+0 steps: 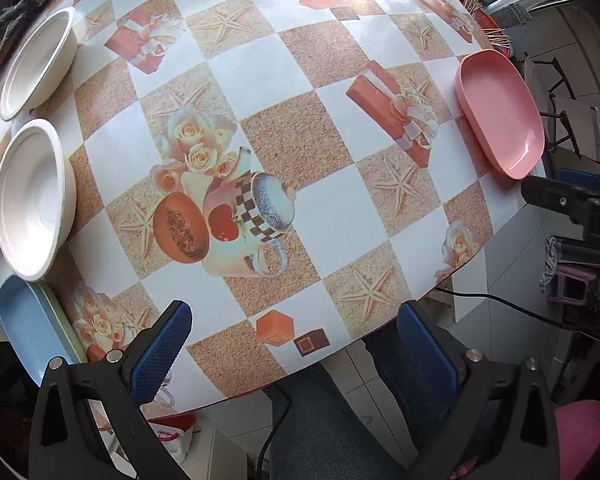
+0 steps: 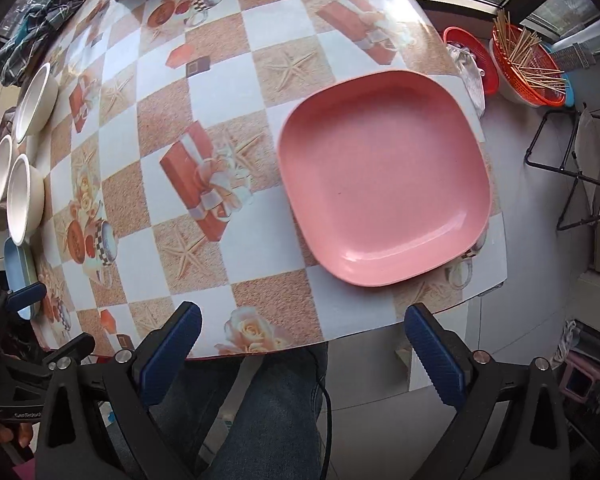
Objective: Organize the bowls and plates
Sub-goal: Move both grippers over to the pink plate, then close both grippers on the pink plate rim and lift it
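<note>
bowls: 3 (image 2: 34, 100) | plates: pink 1 (image 2: 384, 176), blue 1 (image 1: 28, 320)

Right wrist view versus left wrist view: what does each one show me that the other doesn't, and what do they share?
Only the right wrist view shows the orange basket of sticks whole, beside the table, and the pink plate full-face, ahead of the open right gripper.

Only the left wrist view shows a green rim under the blue plate, so it is stacked on another plate.

Both show the pink plate, three white bowls along the table's left side, the blue plate, and the open left gripper.
</note>
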